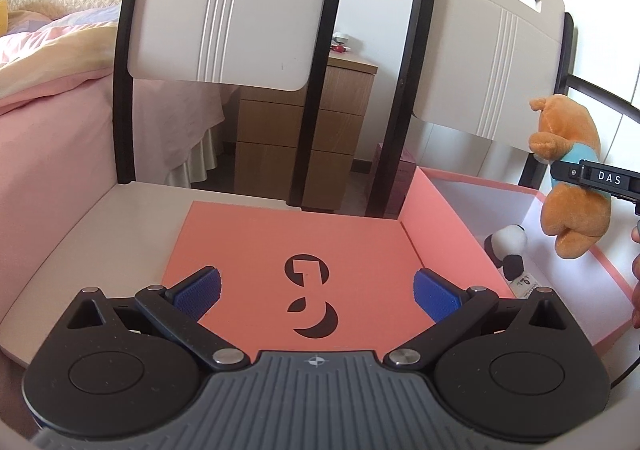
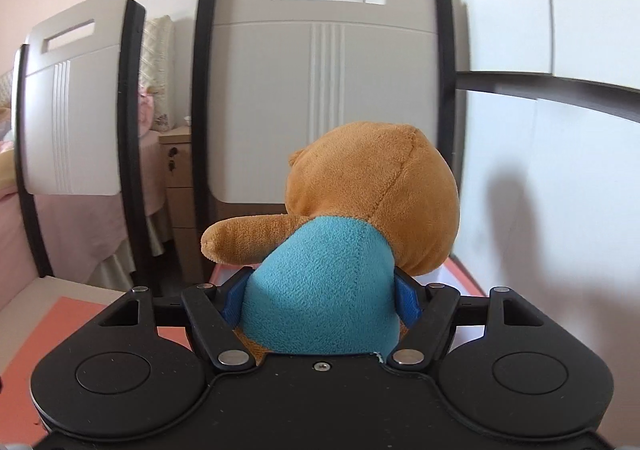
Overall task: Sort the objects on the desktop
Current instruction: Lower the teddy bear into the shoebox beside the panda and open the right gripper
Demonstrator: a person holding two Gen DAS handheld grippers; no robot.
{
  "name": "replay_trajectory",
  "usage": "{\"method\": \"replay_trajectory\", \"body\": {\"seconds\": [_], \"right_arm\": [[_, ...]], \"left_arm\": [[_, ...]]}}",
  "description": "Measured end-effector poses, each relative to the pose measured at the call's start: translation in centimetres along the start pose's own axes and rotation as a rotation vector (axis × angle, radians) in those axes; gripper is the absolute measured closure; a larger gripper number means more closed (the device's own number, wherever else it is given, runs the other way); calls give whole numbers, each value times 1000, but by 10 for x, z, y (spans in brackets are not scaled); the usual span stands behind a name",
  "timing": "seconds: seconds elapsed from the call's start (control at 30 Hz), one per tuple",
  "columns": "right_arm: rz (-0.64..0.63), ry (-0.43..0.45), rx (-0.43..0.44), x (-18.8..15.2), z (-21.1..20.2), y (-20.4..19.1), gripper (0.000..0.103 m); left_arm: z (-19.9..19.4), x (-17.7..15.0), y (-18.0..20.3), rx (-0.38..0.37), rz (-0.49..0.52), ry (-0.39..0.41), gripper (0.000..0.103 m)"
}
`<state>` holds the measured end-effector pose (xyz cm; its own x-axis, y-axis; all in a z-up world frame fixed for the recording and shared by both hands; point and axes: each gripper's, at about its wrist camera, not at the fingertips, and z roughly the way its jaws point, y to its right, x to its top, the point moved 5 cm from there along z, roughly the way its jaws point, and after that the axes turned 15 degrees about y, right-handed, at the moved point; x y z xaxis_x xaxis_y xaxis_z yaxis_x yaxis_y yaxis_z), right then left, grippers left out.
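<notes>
My right gripper [image 2: 320, 292] is shut on a brown plush bear [image 2: 360, 210] in a blue shirt, gripping its body; the bear hangs in the air. In the left wrist view the bear [image 1: 568, 170] and the right gripper [image 1: 592, 176] are above a pink-rimmed white box [image 1: 500, 198] at the right. A black-and-white panda plush [image 1: 508, 250] lies inside the box. My left gripper [image 1: 316, 292] is open and empty above the box's coral lid [image 1: 260, 242], which lies flat on the table.
The white table [image 1: 100, 218] ends just beyond the lid. Two white chair backs [image 1: 228, 6] [image 1: 492, 50] stand behind it. A bed with pink covers [image 1: 48, 90] is left, a wooden nightstand [image 1: 296, 130] behind.
</notes>
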<state>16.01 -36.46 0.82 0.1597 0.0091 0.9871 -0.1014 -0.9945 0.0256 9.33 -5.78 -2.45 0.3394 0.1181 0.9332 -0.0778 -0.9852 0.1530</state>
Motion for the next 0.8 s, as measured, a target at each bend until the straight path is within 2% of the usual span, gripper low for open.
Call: {"method": "replay_trajectory", "body": {"seconds": [0.17,0.3,0.63,0.8], "right_arm": [[2,-95,-79,-27,-1,42,33],[-16,-140,-113,-41,-7,60,33],[-135,-223,-99,-64,-4,54,36],[-127,-255,-85,-74,-4,54,36]], "left_arm": [[-6,-5,10,-50,-2,-11,0],[-14,-8,17,-78,15,-1,0],[-18,-16,6,-55,43,-17,0],[-23,-17,5,-58,46,-8,0]]}}
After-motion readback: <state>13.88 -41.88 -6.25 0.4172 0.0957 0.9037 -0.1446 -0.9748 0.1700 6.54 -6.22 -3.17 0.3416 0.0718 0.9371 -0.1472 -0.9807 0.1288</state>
